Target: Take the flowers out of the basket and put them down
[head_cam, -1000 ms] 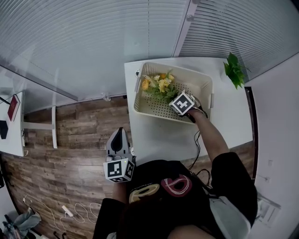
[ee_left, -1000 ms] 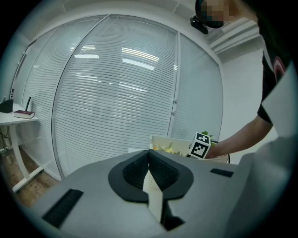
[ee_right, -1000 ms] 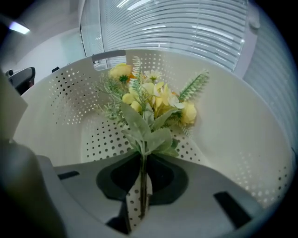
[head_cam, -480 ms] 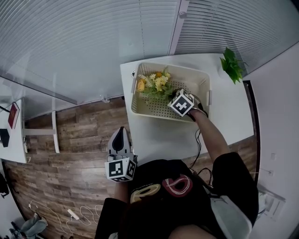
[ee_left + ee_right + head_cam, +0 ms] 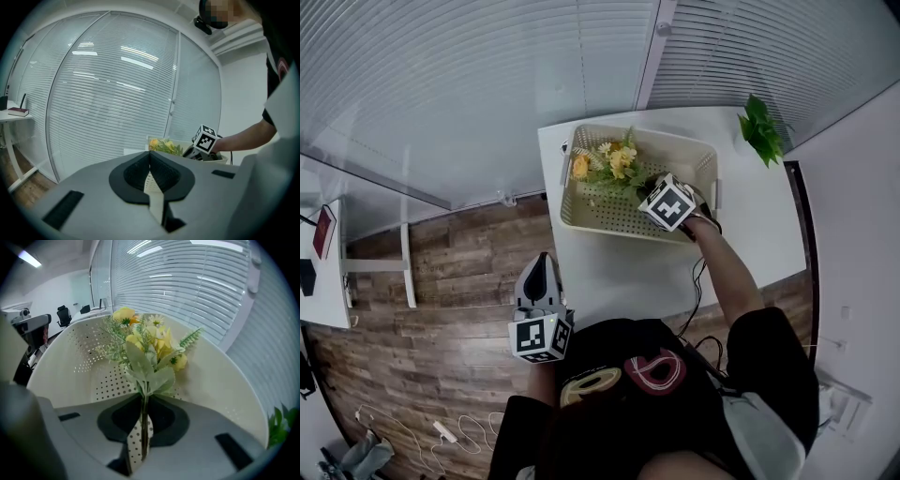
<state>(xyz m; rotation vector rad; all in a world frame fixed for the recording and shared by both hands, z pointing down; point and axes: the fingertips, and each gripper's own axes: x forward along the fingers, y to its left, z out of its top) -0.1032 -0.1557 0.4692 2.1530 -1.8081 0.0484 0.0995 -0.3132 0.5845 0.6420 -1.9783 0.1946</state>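
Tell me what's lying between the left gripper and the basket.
Nothing stands there. In the head view, only bare white table shows between the left gripper and the basket.

You can read no words, numbers or brands here; your shirt print (image 5: 656, 370) is too distorted to make out.

A green plant (image 5: 761, 131) stands on the white table (image 5: 619, 272).

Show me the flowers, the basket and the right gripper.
flowers (image 5: 151, 347), right gripper view, middle of the bunch
basket (image 5: 611, 206), head view, bare perforated floor
right gripper (image 5: 142, 403), right gripper view, between its fingertips
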